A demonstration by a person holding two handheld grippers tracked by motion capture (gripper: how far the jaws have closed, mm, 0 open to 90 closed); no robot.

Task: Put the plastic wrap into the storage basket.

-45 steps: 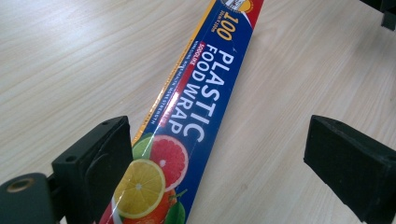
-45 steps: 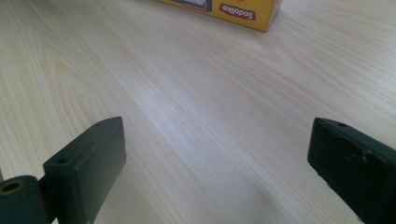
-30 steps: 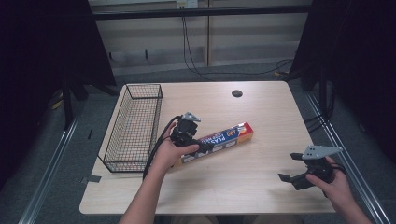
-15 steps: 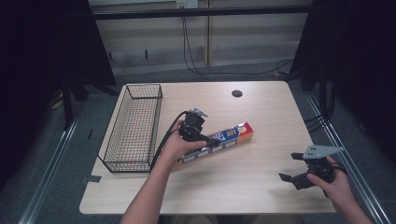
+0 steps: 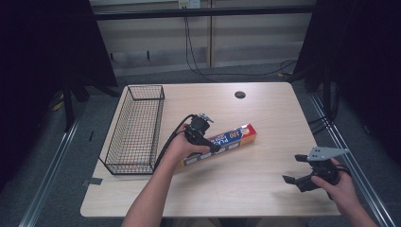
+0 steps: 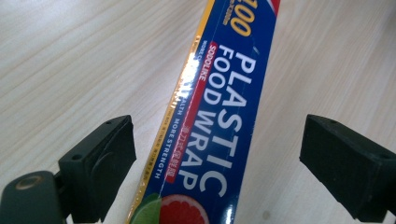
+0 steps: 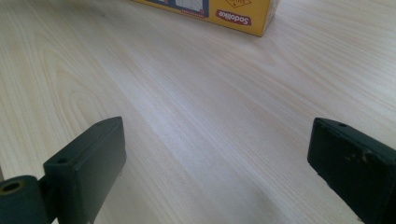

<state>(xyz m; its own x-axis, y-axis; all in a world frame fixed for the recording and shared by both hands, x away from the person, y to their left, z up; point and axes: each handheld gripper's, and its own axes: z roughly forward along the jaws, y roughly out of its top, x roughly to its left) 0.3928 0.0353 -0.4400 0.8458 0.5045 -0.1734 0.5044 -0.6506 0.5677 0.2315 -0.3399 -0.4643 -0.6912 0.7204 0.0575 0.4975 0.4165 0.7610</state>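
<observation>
A long blue and yellow box of plastic food wrap [image 5: 234, 138] lies slantwise on the middle of the wooden table [image 5: 265, 109]. My left gripper [image 5: 204, 136] hovers over the box's near half, pointing down at it. In the left gripper view the box [image 6: 224, 107] runs between the jaws of the left gripper [image 6: 219, 140]. Both pads stand clear of its sides, and the jaws have just been closing a little. My right gripper [image 5: 294, 169] rests open near the table's front right corner. In the right gripper view, bare wood lies between the jaws of the right gripper [image 7: 219, 140] and the box's yellow end [image 7: 233, 11] shows far ahead.
An empty black wire basket [image 5: 132, 132] stands lengthwise along the table's left side, close to my left forearm. A small dark round grommet [image 5: 239, 94] sits in the tabletop at the back. A black cable [image 5: 170, 139] trails from the left gripper toward the basket.
My left gripper has moved right and lower, from the box's left end to over its near half. The right gripper and the box have stayed put.
</observation>
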